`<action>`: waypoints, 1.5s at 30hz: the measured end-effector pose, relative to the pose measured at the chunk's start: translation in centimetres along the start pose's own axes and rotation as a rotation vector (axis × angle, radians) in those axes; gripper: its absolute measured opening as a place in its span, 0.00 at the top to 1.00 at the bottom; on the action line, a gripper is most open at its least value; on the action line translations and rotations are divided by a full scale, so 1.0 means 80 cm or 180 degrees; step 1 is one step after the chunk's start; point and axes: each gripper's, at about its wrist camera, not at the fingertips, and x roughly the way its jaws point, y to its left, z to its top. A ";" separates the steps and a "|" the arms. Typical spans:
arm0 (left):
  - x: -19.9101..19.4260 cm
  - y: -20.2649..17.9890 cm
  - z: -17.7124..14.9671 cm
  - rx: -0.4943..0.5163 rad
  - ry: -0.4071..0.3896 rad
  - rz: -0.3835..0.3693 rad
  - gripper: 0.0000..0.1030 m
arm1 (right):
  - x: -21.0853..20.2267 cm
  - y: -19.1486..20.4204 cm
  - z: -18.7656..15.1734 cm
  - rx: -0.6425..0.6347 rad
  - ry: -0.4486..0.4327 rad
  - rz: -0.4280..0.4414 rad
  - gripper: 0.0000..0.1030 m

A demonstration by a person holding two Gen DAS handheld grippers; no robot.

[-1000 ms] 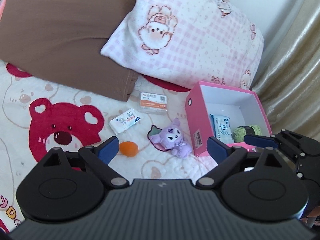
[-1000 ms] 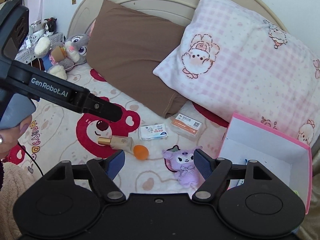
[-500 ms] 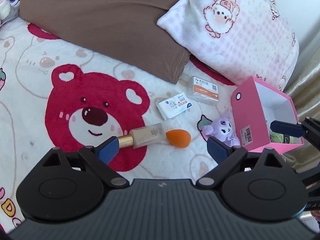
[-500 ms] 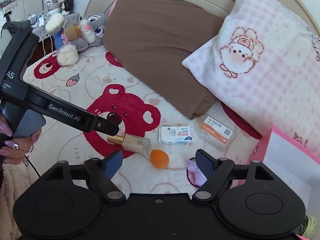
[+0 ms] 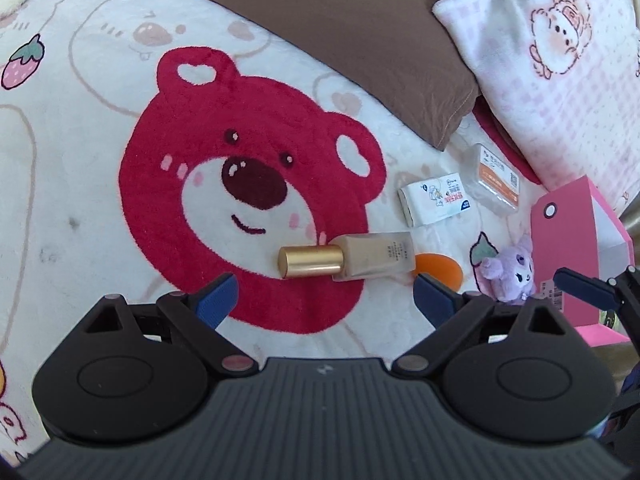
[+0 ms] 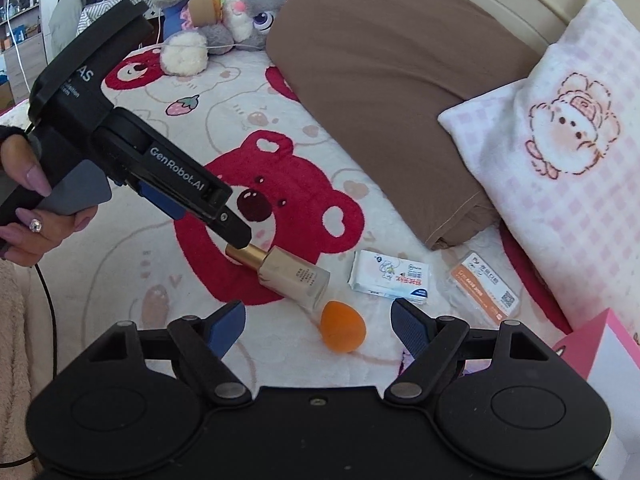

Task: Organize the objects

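Both grippers have dropped closer to the bedspread (image 5: 80, 140) since prev frames. L gripper (image 5: 326, 300) wide open, empty, just short of foundation bottle (image 5: 376, 258). R gripper (image 6: 318, 322) open, empty, orange sponge (image 6: 343, 330) between the jaws, untouched. Beyond: tissue pack (image 6: 390, 277), card box (image 6: 484, 286), pink box (image 5: 560, 252) w/ purple plush (image 5: 510, 276) beside it.

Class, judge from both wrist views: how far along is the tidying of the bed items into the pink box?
Done: nothing visibly.
In hand: nothing; left gripper and right gripper are open and empty.
Left: foundation bottle, orange sponge, tissue pack, purple plush, all outside the pink box.
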 end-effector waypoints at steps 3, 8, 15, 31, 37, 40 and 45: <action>0.016 -0.001 0.002 0.0119 -0.0001 0.0012 0.10 | 0.023 0.007 0.002 0.0020 0.0179 -0.0039 0.19; 0.049 -0.007 0.004 0.0339 -0.0054 -0.0080 0.13 | 0.053 0.019 -0.005 0.0168 0.0121 0.0109 0.19; 0.082 0.012 0.007 -0.0008 -0.0064 -0.0187 0.19 | 0.105 0.017 -0.012 0.0313 0.0283 0.0269 0.40; 0.082 0.029 0.010 -0.0148 -0.0075 -0.0416 0.38 | 0.160 0.016 -0.008 0.0502 0.0123 0.0174 0.23; 0.072 0.035 0.002 -0.0212 -0.0078 -0.0451 0.38 | 0.153 0.040 -0.014 0.0477 0.0043 -0.0165 0.33; 0.059 0.034 -0.012 -0.0104 -0.0244 -0.0449 0.35 | 0.136 0.049 -0.018 0.0616 -0.0057 -0.0188 0.33; 0.042 0.027 -0.020 -0.0045 -0.0093 -0.0648 0.37 | 0.102 0.063 -0.034 0.0747 -0.0085 -0.0387 0.33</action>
